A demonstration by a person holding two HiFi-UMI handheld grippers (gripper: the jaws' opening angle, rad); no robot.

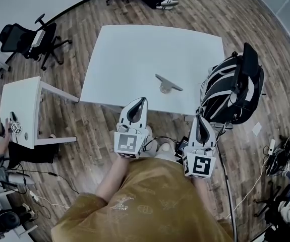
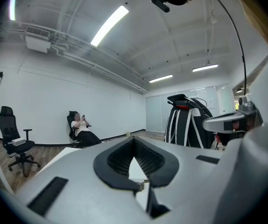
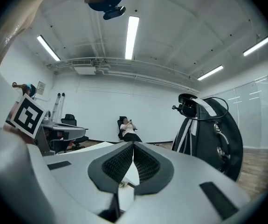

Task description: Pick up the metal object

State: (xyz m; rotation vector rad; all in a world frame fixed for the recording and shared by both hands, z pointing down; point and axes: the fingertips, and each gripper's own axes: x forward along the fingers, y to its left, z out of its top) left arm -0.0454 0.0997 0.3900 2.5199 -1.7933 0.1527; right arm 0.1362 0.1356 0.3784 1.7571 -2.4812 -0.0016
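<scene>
- The metal object [image 1: 167, 83] lies on the white table [image 1: 134, 54], toward the near edge and right of centre, with bare tabletop all round it.
- Your left gripper [image 1: 143, 100] hangs just over the table's near edge. In the left gripper view its jaws [image 2: 134, 139] meet at the tips and nothing is between them; only white tabletop shows through the gap behind the tips.
- Your right gripper [image 1: 197, 117] sits lower and further back, off the table's near right corner and beside the black-and-white backpack [image 1: 230, 89]. Its jaws [image 3: 134, 144] are likewise closed tip to tip and empty.
- From your left gripper the object lies ahead and a little to the right. From your right gripper it lies ahead and to the left, with more ground to cover.
- The object's long axis runs on a slant, from far-left to near-right, with a rounded part bulging from its near side about midway.
- By my reading the left gripper is the nearer, and it already points roughly at the object's middle.
- Whichever you choose, you need to part the jaws before you go in, since both are shut now.
- Turn the gripper so the jaws close across the slanted bar, not along it; a grip along its length would likely slide off.
</scene>
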